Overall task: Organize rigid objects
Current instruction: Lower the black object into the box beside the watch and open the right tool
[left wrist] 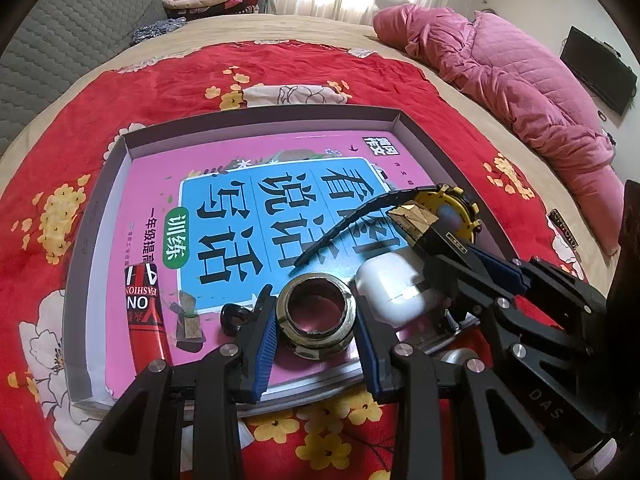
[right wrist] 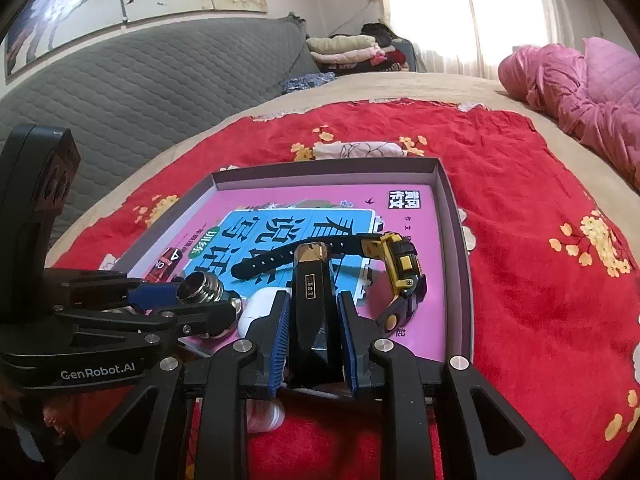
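Two grippers are busy at the near edge of the shallow box [left wrist: 256,118], which lies on the red flowered cloth [left wrist: 60,168] with a pink book [left wrist: 152,184] inside. My left gripper [left wrist: 316,334], low centre of its frame, is clamped narrowly around a metal threaded fitting [left wrist: 316,314] resting on the book, its blue pads touching both sides. My right gripper [right wrist: 312,336] grips a black, gold-tipped bar [right wrist: 310,300], lower centre, beside the yellow watch [right wrist: 400,272] and white case [left wrist: 394,290].
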Motion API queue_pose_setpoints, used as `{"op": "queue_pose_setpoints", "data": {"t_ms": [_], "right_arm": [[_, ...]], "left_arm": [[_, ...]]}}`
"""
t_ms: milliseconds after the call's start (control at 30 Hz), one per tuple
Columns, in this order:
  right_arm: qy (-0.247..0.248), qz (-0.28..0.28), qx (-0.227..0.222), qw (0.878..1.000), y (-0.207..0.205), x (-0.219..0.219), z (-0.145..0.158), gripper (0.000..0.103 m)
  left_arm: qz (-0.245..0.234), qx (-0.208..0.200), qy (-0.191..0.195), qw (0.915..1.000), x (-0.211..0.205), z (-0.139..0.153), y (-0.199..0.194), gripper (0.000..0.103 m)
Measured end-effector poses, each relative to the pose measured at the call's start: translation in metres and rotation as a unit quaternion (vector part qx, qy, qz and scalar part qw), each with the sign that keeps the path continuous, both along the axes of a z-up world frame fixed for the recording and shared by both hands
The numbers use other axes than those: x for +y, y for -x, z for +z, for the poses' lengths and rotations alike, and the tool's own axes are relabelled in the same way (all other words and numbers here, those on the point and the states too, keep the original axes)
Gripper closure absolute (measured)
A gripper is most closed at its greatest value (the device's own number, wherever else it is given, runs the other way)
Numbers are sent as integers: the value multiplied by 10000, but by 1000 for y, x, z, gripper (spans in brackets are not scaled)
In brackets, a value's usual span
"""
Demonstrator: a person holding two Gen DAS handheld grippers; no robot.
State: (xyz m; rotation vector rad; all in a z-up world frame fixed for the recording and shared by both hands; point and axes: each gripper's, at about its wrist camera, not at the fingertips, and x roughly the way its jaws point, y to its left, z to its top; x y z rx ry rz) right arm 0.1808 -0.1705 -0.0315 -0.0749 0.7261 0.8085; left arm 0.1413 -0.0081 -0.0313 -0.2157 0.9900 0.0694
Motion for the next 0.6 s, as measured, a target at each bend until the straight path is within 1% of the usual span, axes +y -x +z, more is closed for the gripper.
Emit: {"op": "queue_pose_setpoints", "data": {"t_ms": [467,600], "right_arm": [[-82,-105,-60,9999,1,-4,3,74],[-126,-114,-66,9998,1,-5,5,67]], "left_arm": [[-2,-3,-91,10000,-2,-1,-4,66],[-1,34,-144,9999,-3,-1,-6,66]]}}
